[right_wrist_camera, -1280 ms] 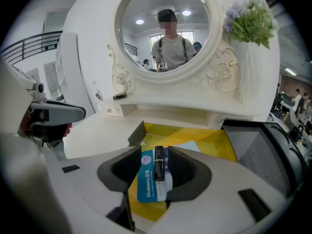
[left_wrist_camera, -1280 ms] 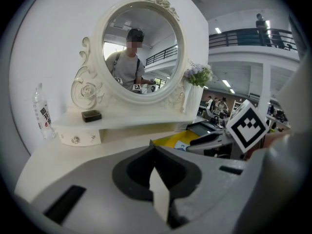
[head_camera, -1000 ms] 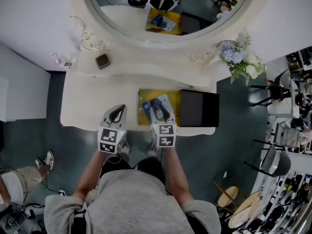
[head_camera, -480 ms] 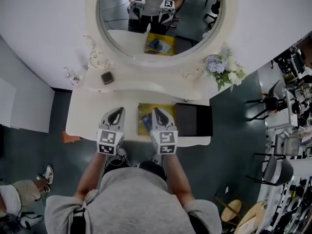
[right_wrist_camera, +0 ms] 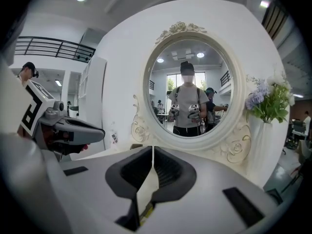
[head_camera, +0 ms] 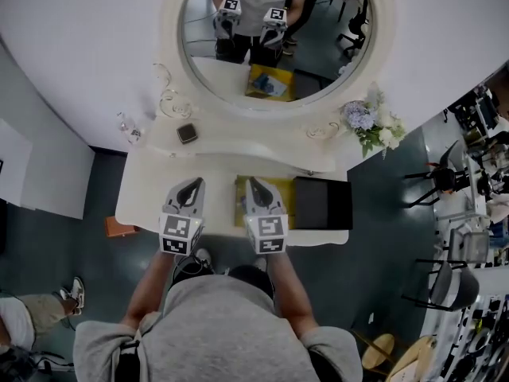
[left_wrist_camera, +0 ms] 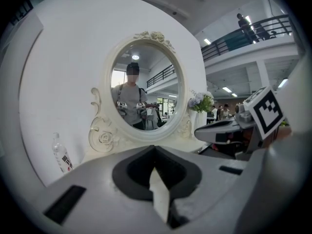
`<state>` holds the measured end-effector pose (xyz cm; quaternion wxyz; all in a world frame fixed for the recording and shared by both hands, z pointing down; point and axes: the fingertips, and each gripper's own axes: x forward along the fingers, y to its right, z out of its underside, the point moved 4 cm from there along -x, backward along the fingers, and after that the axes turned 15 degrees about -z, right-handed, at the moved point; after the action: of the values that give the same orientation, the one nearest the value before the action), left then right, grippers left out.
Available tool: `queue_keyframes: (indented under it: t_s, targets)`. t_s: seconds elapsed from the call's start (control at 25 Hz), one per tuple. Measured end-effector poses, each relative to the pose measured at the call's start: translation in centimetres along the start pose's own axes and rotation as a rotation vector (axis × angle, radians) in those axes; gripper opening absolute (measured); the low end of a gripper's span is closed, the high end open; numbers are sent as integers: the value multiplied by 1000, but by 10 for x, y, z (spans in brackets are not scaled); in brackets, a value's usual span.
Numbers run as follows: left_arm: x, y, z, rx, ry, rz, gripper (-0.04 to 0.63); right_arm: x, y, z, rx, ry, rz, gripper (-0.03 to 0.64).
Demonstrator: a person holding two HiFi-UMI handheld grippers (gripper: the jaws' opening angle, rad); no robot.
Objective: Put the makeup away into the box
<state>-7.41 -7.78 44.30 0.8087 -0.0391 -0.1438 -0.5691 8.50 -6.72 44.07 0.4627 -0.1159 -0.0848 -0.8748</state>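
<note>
Above the vanity [head_camera: 151, 201], left gripper [head_camera: 191, 184] and right gripper [head_camera: 253, 182] face the mirror [head_camera: 318, 50], jaws together, empty, right's just closed.

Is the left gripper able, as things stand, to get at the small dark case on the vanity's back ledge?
Probably yes. Nothing stands on the tabletop between the left gripper and the small dark case beyond it. Its jaws are together, so they must open first.

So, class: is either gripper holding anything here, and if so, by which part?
Nothing is held. The left gripper is shut with nothing between its jaws; the right gripper, whose jaws have just closed, is shut and empty too.
</note>
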Motion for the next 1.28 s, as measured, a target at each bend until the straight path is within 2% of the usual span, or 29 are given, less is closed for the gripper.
queue_keyframes:
  t_s: [0.32, 0.56, 0.92, 1.12, 1.16, 1.28]
  targets:
    - [-12, -57, 20, 0, -20, -41, 0, 44, -46, -2, 11, -5, -40, 25]
    - [-17, -100, 32, -39, -18, -111, 0, 91, -70, -5, -18, -16, -103, 25]
    - [-3, -144, 47, -98, -64, -225, 0, 157, -71, -7, -22, -62, -190, 25]
    - [16, -158, 54, -106, -105, -250, 0, 198, -59, 7, 8, -137, -243, 28]
    - [20, -160, 56, -110, -114, -255, 0, 206, -56, 10, 13, -150, -250, 33]
    - [30, -167, 63, -131, -138, -276, 0, 231, -48, 22, 38, -193, -270, 149]
